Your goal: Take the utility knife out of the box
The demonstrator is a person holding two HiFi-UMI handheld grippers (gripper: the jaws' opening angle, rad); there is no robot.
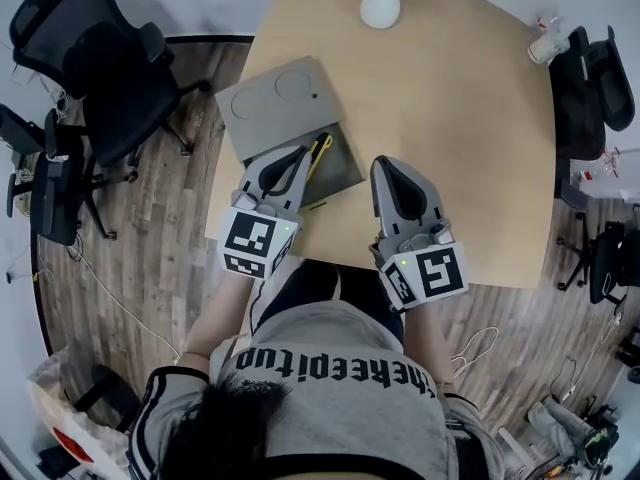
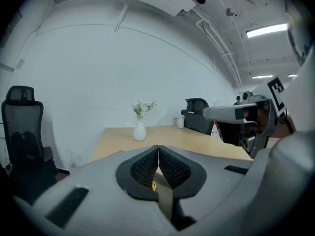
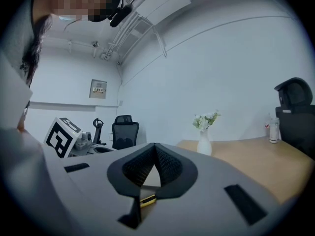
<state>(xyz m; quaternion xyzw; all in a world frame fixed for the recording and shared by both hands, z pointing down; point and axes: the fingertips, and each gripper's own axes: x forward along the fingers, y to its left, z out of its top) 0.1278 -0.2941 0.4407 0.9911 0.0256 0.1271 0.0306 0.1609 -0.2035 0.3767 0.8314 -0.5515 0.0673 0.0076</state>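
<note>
left gripper (image 1: 299, 155), right gripper (image 1: 386, 165), both jaws closed and empty, one utility knife (image 1: 319, 154) in one box (image 1: 347, 164)

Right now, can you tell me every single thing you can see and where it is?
table: one, light wood, middle of the room
box: one, grey, open, near the table's left edge
lid: one, grey, lying open behind the box
utility knife: one, yellow and black, in the box, beside the left tongs' tip
vase: one, white, holding flowers, far side of the table
small bottle: one, pale, far right corner of the table
office chairs: several, black, on the floor on both sides of the table
left tongs: one, grey, shut, empty, over the box
right tongs: one, grey, shut, empty, over bare table
</note>
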